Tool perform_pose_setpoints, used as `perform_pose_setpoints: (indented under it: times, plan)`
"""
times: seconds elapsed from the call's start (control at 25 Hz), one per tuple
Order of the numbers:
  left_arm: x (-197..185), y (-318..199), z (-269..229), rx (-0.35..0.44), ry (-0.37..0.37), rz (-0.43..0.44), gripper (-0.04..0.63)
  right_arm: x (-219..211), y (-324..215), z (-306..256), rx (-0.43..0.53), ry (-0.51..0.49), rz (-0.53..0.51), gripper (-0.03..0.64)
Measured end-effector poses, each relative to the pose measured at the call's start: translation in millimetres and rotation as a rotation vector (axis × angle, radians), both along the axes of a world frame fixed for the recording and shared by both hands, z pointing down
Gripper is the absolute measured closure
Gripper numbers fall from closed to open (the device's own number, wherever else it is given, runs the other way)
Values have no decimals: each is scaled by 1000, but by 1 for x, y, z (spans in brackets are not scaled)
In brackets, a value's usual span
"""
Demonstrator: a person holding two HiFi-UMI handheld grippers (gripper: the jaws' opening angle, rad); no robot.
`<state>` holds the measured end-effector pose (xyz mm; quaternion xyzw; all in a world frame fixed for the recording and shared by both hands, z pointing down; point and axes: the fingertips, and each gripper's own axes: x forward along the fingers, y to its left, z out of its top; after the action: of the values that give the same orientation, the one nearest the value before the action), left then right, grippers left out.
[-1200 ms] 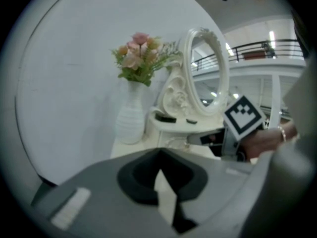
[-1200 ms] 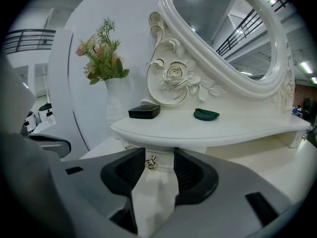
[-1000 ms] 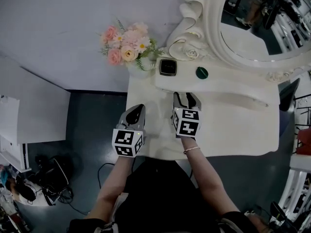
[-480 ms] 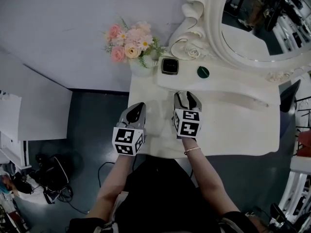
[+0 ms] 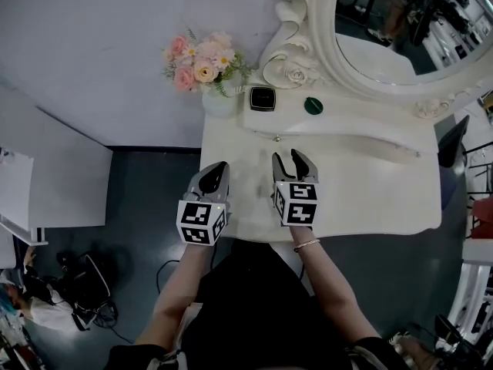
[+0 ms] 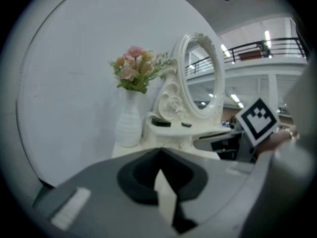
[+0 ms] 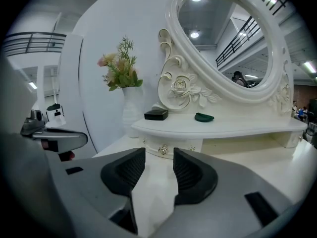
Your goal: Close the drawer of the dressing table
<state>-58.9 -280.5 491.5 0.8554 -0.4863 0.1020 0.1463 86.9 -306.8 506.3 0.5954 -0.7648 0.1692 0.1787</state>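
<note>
The white dressing table point(image 5: 370, 195) carries a raised shelf with a small drawer point(image 7: 171, 147) under it. The drawer's metal knob point(image 5: 277, 138) shows, and its front sits in line with the shelf edge with no gap visible. My right gripper point(image 5: 293, 156) hovers over the tabletop a short way in front of that knob, jaws open and empty point(image 7: 159, 155). My left gripper point(image 5: 218, 168) is beside it near the table's left edge, pads pressed together with nothing between them point(image 6: 159, 155).
A white vase of pink flowers point(image 5: 202, 68) stands at the table's back left corner. A black box point(image 5: 263, 98) and a green lid-like item point(image 5: 312, 105) lie on the shelf. The oval ornate mirror point(image 5: 400, 21) rises behind. Dark floor lies left of the table.
The right gripper has drawn back a little from the shelf, so the drawer knob now shows ahead of its tips. The left gripper has barely moved.
</note>
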Motion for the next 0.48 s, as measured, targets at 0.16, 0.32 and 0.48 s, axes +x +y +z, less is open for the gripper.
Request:
perform_pose_setpoints:
  times: [0.16,0.32,0.48]
  plan:
    - [1,9,-5,13,-1,9,589,-2,16,-11,19,-19,-13,454]
    - [1,17,-11,28,-2,18,589,-4,32,-23,43,-35,-20,474]
    - [0,24,-16,44,0,22,589,-6,48,-33,69,-45,-26,502]
